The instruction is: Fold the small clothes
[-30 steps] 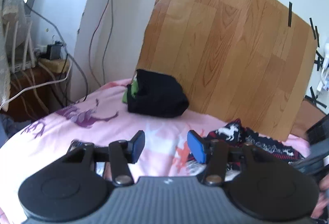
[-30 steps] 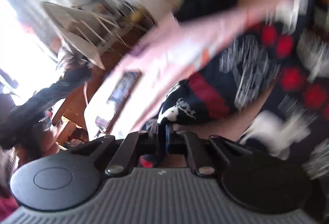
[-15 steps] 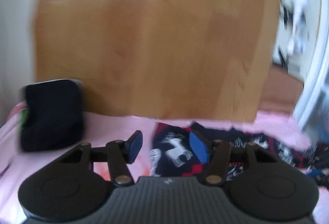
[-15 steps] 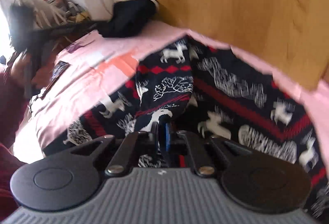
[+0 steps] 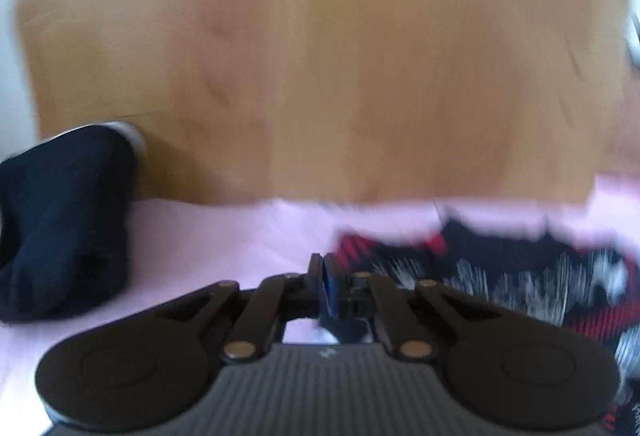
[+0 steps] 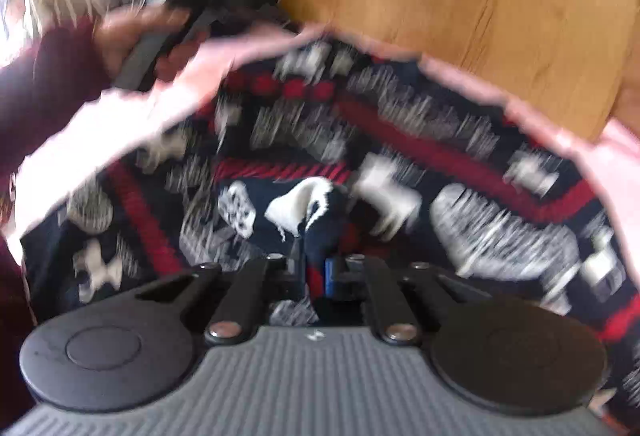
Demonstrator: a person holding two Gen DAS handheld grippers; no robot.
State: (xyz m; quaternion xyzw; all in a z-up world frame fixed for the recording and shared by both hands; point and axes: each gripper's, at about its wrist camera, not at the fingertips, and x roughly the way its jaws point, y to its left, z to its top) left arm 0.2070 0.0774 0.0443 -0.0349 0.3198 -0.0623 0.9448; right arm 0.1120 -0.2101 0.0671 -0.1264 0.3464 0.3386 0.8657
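A wooden board (image 5: 320, 56) stands against the wall behind a bed with a pink sheet (image 5: 224, 232). Across the sheet lies the dark reindeer-patterned garment (image 6: 460, 172), spread toward the board. A folded black bundle (image 5: 60, 220) sits at the board's foot, well to the side. The right claw (image 6: 318, 272) is clenched on a bunched fold of the garment. The left claw (image 5: 323, 276) has just snapped closed at the garment's edge; blur hides whether cloth is caught.
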